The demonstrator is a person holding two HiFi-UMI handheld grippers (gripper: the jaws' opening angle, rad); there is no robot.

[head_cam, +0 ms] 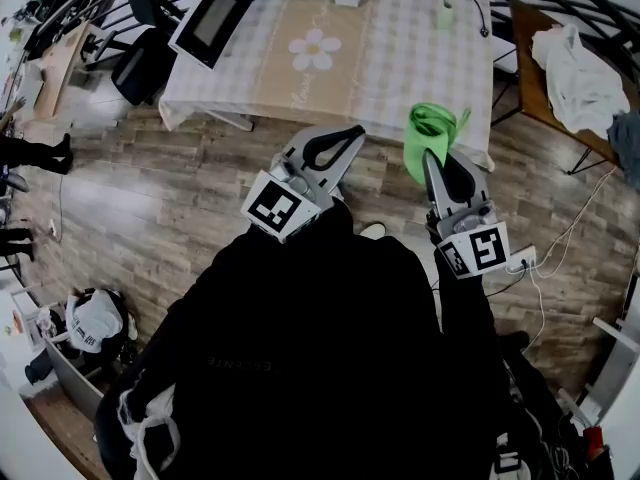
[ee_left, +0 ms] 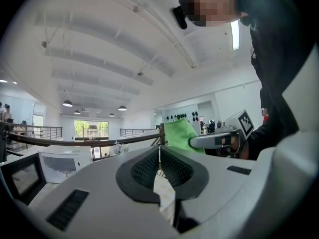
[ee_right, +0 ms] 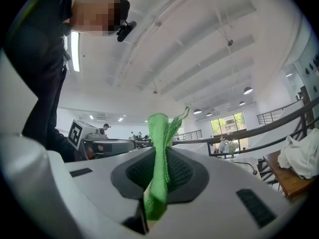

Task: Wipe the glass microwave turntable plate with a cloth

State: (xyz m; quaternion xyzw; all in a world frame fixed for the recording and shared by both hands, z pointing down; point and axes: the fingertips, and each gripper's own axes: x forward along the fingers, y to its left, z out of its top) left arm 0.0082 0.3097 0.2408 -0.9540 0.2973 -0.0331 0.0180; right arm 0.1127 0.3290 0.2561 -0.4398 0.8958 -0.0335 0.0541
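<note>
My right gripper [head_cam: 430,158] is raised in front of my chest and is shut on a green cloth [head_cam: 432,128], which sticks up past the jaws. In the right gripper view the cloth [ee_right: 158,133] hangs folded between the dark pads [ee_right: 182,171]. The left gripper [head_cam: 352,133] is held up beside it, shut with nothing in it. From the left gripper view I see its closed tips [ee_left: 159,151] with the cloth [ee_left: 180,133] just beyond. No glass turntable plate shows in any view. A microwave [head_cam: 212,18] stands at the table's far left corner.
A table with a checked, daisy-print cover [head_cam: 400,58] lies ahead over wooden flooring. A black chair [head_cam: 140,68] is to the left. At the right stands a wooden side table with white cloth [head_cam: 575,68]. Cables [head_cam: 560,248] and bags [head_cam: 90,323] lie on the floor.
</note>
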